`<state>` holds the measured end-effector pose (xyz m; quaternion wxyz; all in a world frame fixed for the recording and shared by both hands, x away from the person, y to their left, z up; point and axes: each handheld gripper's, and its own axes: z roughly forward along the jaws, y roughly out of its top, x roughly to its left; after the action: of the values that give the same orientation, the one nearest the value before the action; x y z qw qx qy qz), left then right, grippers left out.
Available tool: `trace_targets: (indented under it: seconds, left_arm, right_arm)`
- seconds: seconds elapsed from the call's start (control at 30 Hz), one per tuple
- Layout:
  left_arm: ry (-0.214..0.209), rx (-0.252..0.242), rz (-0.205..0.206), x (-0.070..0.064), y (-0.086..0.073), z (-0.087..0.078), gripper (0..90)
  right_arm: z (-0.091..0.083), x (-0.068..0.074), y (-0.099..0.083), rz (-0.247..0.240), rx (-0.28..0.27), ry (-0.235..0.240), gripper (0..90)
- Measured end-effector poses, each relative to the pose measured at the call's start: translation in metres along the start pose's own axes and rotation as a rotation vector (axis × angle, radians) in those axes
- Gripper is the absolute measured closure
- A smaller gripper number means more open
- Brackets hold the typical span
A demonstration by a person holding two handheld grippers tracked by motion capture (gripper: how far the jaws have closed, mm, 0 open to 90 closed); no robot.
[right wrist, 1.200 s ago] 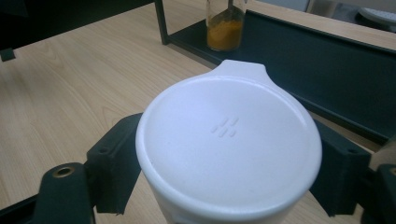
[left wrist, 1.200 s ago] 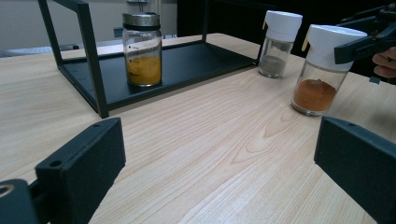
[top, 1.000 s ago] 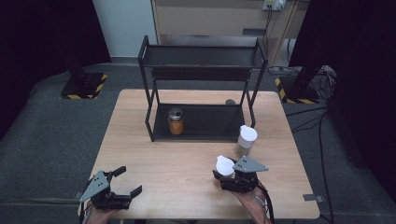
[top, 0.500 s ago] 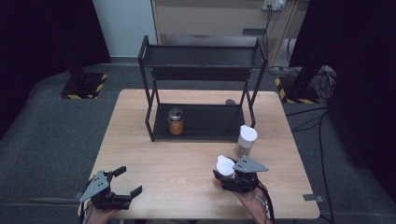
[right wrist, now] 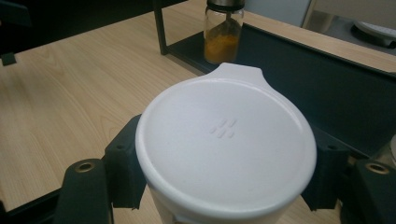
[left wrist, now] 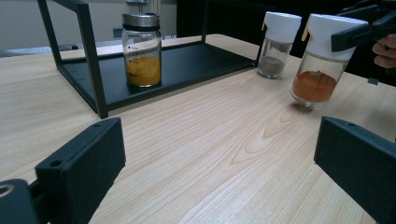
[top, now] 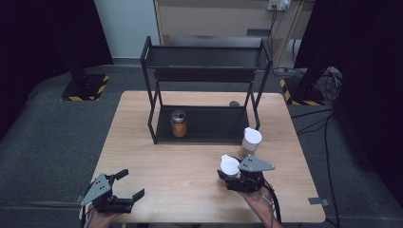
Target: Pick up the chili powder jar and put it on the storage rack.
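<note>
Right hand-held gripper (top: 231, 176) clamped on the white-lidded spice jar (top: 229, 166) — jar upright at the near right of the table (top: 190, 190).

In the right gripper view both black jaws press the jar's sides just under its white lid (right wrist: 226, 144); the left gripper view shows reddish-orange powder inside it. A second white-capped jar (top: 250, 141) with grey contents stands just beyond it, near the front right leg of the black rack (top: 205, 71). On the rack's lower shelf sits a metal-lidded jar of yellow powder (top: 178, 123). Left hand-held gripper (top: 129, 186) rests at the near left corner, jaws spread wide — nothing between them.
</note>
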<state>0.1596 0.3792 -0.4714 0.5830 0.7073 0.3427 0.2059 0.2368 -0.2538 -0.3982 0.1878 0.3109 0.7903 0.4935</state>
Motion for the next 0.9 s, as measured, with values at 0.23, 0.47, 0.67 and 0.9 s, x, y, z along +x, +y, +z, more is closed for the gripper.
trace_targets:
  seconds: [0.23,0.47,0.67,0.9]
  left_arm:
    - [-0.003,0.0,-0.001,0.0,0.0,0.0,1.2]
    - [-0.003,0.0,-0.003,0.001,0.0,0.0,1.2]
    - [-0.004,0.0,-0.003,0.001,0.0,0.0,1.2]
    - [-0.005,-0.001,-0.006,0.001,-0.001,0.0,1.2]
  right_arm:
    - [0.0,-0.005,0.015,-0.033,0.006,0.025,31.1]
    - [0.004,-0.015,0.031,-0.035,-0.001,0.068,31.1]
    - [0.009,-0.02,0.043,-0.046,0.0,0.08,31.1]
    - [0.018,-0.027,0.057,-0.053,-0.007,0.1,31.1]
